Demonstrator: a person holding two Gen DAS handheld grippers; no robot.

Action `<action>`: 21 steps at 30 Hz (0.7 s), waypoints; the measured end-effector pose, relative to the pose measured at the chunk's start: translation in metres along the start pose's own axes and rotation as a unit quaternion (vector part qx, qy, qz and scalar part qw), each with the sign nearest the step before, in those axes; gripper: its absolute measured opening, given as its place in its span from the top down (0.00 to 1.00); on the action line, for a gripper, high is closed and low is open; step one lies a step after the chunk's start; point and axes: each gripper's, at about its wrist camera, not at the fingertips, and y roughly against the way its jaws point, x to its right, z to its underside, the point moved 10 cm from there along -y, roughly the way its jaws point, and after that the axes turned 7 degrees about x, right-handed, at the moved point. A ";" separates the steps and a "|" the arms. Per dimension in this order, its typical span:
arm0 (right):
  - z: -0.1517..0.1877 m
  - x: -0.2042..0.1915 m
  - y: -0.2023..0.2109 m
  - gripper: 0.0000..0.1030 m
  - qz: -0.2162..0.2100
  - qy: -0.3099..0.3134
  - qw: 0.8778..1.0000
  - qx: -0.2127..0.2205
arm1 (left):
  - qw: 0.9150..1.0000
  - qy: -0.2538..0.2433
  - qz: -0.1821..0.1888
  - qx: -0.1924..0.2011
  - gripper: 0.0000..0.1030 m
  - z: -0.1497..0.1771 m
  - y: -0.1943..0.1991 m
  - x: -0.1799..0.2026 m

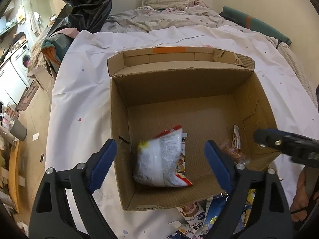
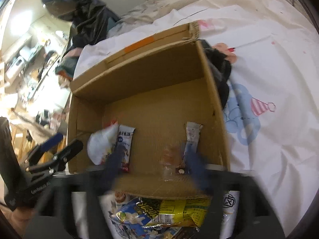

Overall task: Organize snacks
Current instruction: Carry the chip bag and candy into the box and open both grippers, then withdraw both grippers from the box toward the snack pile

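Note:
An open cardboard box point(image 1: 179, 91) stands on a white sheet; it also shows in the right wrist view point(image 2: 151, 75). A white and red snack bag point(image 1: 161, 159) is blurred inside it, near the left wall, also in the right wrist view point(image 2: 103, 143). A small clear-wrapped snack point(image 1: 236, 145) lies at the box's right side point(image 2: 191, 137). My left gripper point(image 1: 159, 159) is open over the box with nothing between its fingers. My right gripper point(image 2: 155, 165) is blurred and open over the box's near edge, above loose snack packets point(image 2: 171, 213).
More snack packets point(image 1: 199, 217) lie on the sheet in front of the box. A black plastic bag point(image 1: 83, 4) and rumpled bedding point(image 1: 159, 18) are behind. A dark cloth point(image 2: 219, 67) lies against the box's right wall. The floor and a washing machine point(image 1: 24, 61) are to the left.

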 end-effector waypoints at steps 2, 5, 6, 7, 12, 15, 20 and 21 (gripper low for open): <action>-0.003 -0.001 0.002 0.18 0.003 0.009 1.000 0.004 | 1.000 0.002 0.002 0.001 0.15 0.000 0.001 0.000; -0.004 0.000 0.002 0.18 0.003 0.006 1.000 0.003 | 1.000 0.001 0.003 0.008 0.15 -0.002 0.004 0.001; -0.004 0.000 0.002 0.18 0.003 0.006 1.000 0.002 | 1.000 0.000 0.003 0.010 0.15 -0.003 0.004 0.000; -0.004 0.000 0.001 0.18 0.003 0.007 1.000 0.001 | 1.000 0.000 0.002 0.013 0.15 -0.005 0.005 0.000; -0.006 0.000 0.007 0.18 0.006 0.009 1.000 0.010 | 1.000 0.012 0.005 0.021 0.15 -0.008 0.010 -0.003; -0.006 -0.001 0.014 0.18 0.009 0.012 1.000 0.017 | 1.000 0.018 0.005 0.024 0.15 -0.008 0.014 -0.006; 0.004 0.000 0.028 0.18 0.007 0.008 1.000 0.011 | 0.999 0.020 0.004 0.026 0.15 -0.004 0.024 -0.011; 0.010 0.000 0.033 0.18 0.008 0.009 1.000 0.004 | 0.999 0.021 0.007 0.027 0.15 -0.002 0.028 -0.012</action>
